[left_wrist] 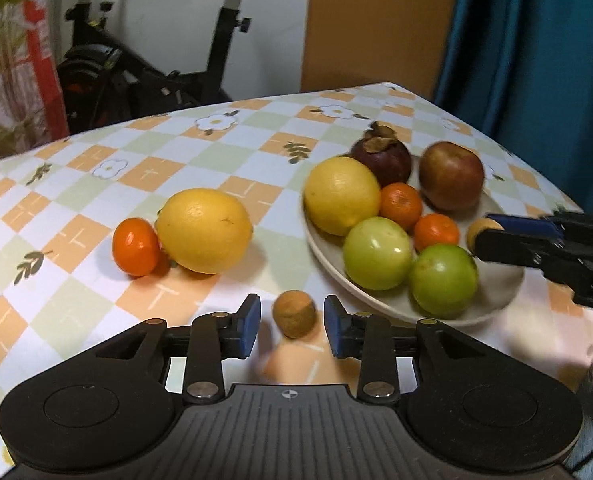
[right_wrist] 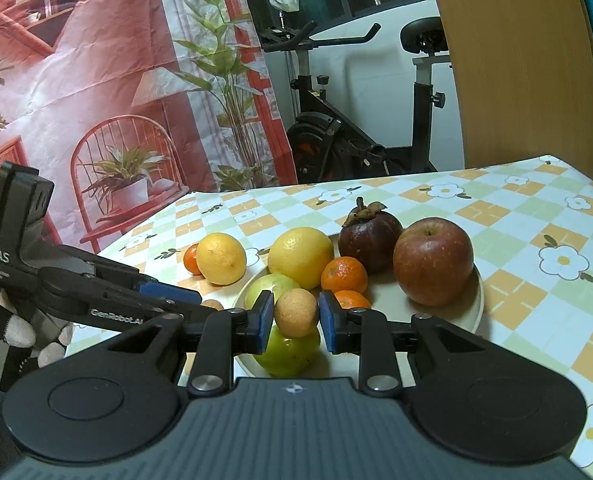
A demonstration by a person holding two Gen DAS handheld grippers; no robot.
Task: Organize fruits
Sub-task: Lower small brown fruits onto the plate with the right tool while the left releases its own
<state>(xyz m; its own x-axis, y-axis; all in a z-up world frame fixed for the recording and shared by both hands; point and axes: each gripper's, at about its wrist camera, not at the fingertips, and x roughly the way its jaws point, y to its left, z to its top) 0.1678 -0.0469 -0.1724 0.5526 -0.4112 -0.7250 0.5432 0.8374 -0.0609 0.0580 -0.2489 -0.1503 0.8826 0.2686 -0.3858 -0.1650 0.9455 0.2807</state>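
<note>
Right gripper (right_wrist: 296, 314) clenched on a small round tan fruit (right_wrist: 296, 312) above the white ceramic plate (right_wrist: 474, 312); left gripper (left_wrist: 292, 322) released, straddling another tan fruit (left_wrist: 294, 314) beside that plate.

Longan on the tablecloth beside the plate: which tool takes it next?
Left. The left tool is open, with its fingers either side of the loose longan on the tablecloth. The right tool is busy: shut on a second longan over the plate.
</note>
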